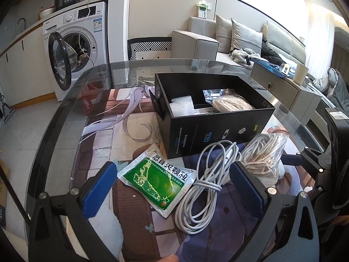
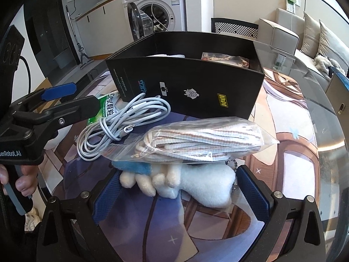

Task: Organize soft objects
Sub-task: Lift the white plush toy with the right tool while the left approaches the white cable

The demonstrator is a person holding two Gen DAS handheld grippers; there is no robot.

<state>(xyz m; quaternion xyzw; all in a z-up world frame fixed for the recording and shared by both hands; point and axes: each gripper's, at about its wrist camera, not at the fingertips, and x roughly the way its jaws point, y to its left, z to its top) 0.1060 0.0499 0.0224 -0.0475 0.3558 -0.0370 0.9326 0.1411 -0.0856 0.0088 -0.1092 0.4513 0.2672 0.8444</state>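
A black open box (image 1: 209, 128) stands on the table; it also shows in the right wrist view (image 2: 185, 87). Inside lie white foam (image 1: 182, 106) and a bagged cord (image 1: 231, 103). In front of it lie a green sachet (image 1: 157, 181), a coiled white cable (image 1: 202, 187) and a clear bag of striped laces (image 2: 196, 140) on a white plush toy (image 2: 196, 183). My left gripper (image 1: 174, 187) is open above the sachet and cable. My right gripper (image 2: 181, 196) is open around the plush toy.
The glass table (image 1: 65, 113) carries a printed mat (image 1: 122, 131). A washing machine (image 1: 80, 39) with its door open stands behind, a sofa (image 1: 240, 41) at the back right. The left gripper shows in the right wrist view (image 2: 65, 102) at the left.
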